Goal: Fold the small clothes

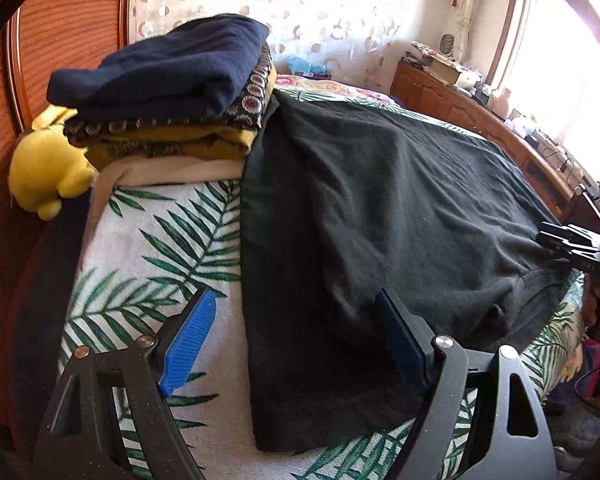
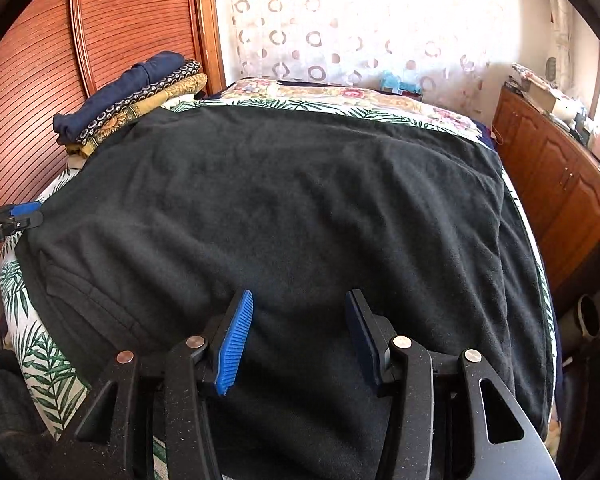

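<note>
Black fleece garment point(image 2: 280, 208) spread flat on bed.
L gripper point(image 1: 296, 344) jaws wide, garment edge between; R gripper point(image 2: 300, 340) jaws apart, empty, above cloth.

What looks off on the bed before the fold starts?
Little. The black garment lies spread but rumpled, its left edge doubled into a long flap. The folded stack overhangs a yellow plush toy. Nothing is spilled or visibly damaged.
</note>
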